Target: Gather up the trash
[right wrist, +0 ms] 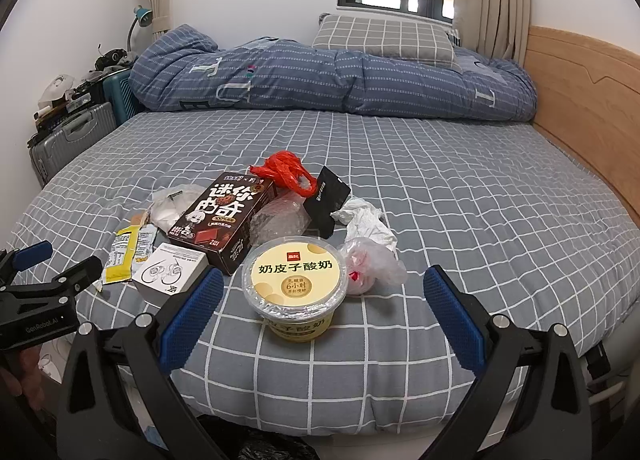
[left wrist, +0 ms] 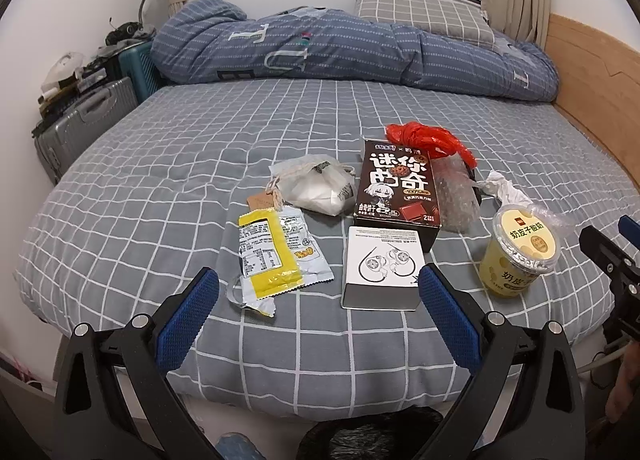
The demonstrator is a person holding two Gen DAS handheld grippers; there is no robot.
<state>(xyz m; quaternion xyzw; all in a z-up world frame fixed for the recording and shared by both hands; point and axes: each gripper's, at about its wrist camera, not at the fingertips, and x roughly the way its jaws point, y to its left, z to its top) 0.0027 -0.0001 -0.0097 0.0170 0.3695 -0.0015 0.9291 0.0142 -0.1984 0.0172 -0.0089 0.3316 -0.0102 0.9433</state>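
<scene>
My right gripper [right wrist: 322,324], spread wide and empty, hovered just near of the round yellow yogurt cup [right wrist: 295,288] on the checked bed [right wrist: 480,220], nearer than my spread left gripper [left wrist: 320,308].

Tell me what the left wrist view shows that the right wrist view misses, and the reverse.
Only the left wrist view shows the brown tag beside the white pouch. Only the right shows the flat black packet in full and the clear bag behind the cup. Both show the yogurt cup, cookie box, red bag and open grippers.
</scene>
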